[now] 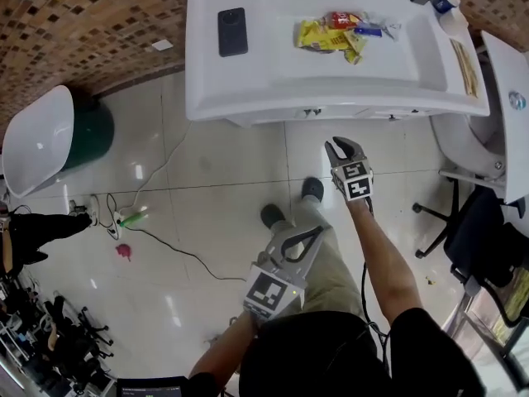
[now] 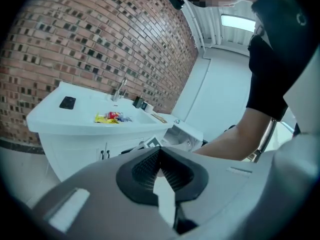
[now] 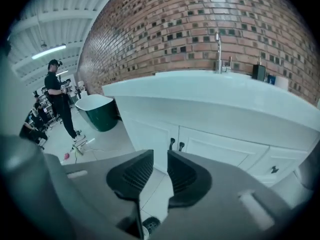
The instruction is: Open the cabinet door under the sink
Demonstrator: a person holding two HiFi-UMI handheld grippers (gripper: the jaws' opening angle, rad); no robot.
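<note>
The white sink vanity [image 1: 248,98] stands at the top of the head view. In the right gripper view its cabinet doors [image 3: 220,154] are closed, with a pair of black handles [image 3: 176,145] where they meet. My right gripper [image 1: 341,147] hangs in front of the cabinet, short of the doors and apart from them. Its jaws [image 3: 154,173] are open with nothing between them. My left gripper [image 1: 316,233] is lower and further back, near my legs. Its jaw tips [image 2: 159,153] meet, shut on nothing. The handles [image 2: 104,154] also show in the left gripper view.
A black phone [image 1: 232,31] lies on the sink top and snack packets [image 1: 339,33] lie in the basin. A green and white bathtub [image 1: 50,135] stands at left, cables [image 1: 124,217] trail over the floor, and a chair [image 1: 475,230] is at right. A person [image 3: 55,91] stands far left.
</note>
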